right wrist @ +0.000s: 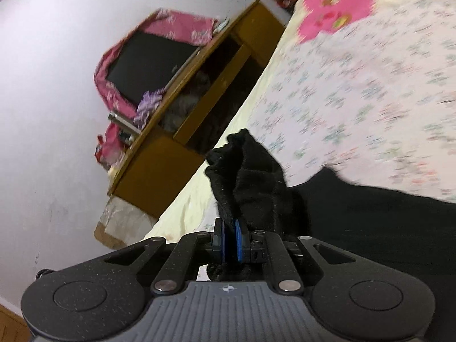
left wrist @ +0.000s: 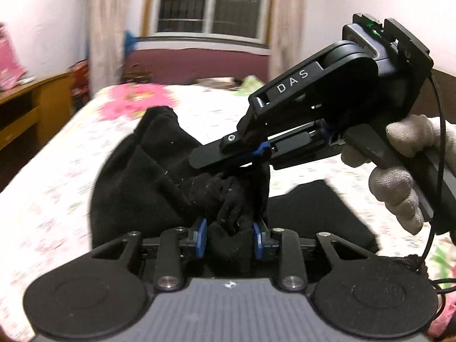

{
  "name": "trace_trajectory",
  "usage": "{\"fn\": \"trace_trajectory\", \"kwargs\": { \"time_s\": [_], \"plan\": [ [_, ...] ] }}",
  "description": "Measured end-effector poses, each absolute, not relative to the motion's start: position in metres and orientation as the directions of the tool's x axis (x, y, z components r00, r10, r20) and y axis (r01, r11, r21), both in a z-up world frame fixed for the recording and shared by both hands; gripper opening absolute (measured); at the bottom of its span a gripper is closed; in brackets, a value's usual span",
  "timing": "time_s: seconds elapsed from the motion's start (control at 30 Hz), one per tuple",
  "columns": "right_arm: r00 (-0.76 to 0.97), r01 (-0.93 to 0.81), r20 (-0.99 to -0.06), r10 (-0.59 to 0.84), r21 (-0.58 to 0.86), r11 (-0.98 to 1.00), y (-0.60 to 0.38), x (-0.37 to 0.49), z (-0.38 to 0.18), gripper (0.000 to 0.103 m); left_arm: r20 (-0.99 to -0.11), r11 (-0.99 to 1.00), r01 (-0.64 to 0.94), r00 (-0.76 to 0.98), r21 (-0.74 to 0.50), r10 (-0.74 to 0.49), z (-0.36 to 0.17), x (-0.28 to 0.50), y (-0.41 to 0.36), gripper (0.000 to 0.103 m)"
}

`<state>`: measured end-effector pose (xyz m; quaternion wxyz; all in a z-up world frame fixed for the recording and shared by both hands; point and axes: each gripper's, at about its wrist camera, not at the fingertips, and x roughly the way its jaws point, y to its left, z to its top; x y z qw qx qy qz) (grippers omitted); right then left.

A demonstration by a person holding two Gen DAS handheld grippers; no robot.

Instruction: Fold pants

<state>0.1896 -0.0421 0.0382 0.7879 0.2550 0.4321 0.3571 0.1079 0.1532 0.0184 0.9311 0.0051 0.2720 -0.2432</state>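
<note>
We see one pair of black fleece pants (left wrist: 159, 171) lifted off the floral-sheeted bed (left wrist: 51, 199), bunched between two grippers. Our left gripper (left wrist: 229, 238) has its blue-padded fingers (left wrist: 201, 236) clenched around a thick fold. Our right gripper (right wrist: 230, 242), held in a white-gloved hand (left wrist: 399, 171), angles down, fingers pinched tight on another edge.

Left gripper (left wrist: 229, 238) was black with blue pads, grey ribbed body. Right gripper (left wrist: 228, 154) carried white "DAS" lettering, thin black cable; hand (left wrist: 399, 168) beside it wore grey knit glove.
</note>
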Motion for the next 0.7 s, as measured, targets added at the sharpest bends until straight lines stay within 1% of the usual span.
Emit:
{"fn": "trace_trajectory", "kwargs": {
  "time_s": [0.13,0.23,0.33,0.47,0.5,0.6,0.63,0.67,0.7],
  "plan": [
    [0.441,-0.278,-0.499,0.746,0.715,0.642,-0.092,0.179,0.040,0.002,-0.521,0.828,0.549,0.676,-0.115,-0.521,0.017,0.112,0.113,0.039],
    [0.468,-0.221,-0.512,0.720,0.721,0.657,-0.126,0.170,0.027,0.002,-0.543,0.797,0.595,0.638,-0.104,-0.546,0.013,0.118,0.090,0.039],
    [0.491,-0.158,-0.487,0.723,0.766,0.623,-0.154,0.162,0.009,0.001,-0.567,0.772,0.625,0.597,-0.115,-0.568,0.006,0.121,0.074,0.039],
    [0.523,-0.098,-0.502,0.689,0.767,0.634,-0.171,0.160,-0.012,0.001,-0.601,0.764,0.639,0.579,-0.085,-0.551,-0.004,0.128,0.062,0.039],
    [0.527,-0.089,-0.523,0.670,0.750,0.655,-0.171,0.162,-0.017,0.002,-0.608,0.765,0.639,0.575,-0.085,-0.547,-0.006,0.132,0.064,0.039],
    [0.508,-0.099,-0.557,0.657,0.720,0.687,-0.169,0.170,-0.026,0.006,-0.616,0.770,0.630,0.569,-0.100,-0.545,-0.011,0.128,0.070,0.039],
    [0.509,-0.106,-0.578,0.638,0.693,0.713,-0.163,0.174,-0.028,0.011,-0.615,0.773,0.625,0.569,-0.109,-0.547,-0.012,0.124,0.072,0.039],
    [0.509,-0.102,-0.595,0.622,0.676,0.730,-0.163,0.178,-0.029,0.023,-0.614,0.773,0.624,0.567,-0.115,-0.549,-0.011,0.123,0.074,0.040],
    [0.510,-0.089,-0.604,0.612,0.671,0.736,-0.164,0.181,-0.032,0.031,-0.617,0.768,0.629,0.561,-0.115,-0.552,-0.011,0.117,0.074,0.041]
  ]
}}
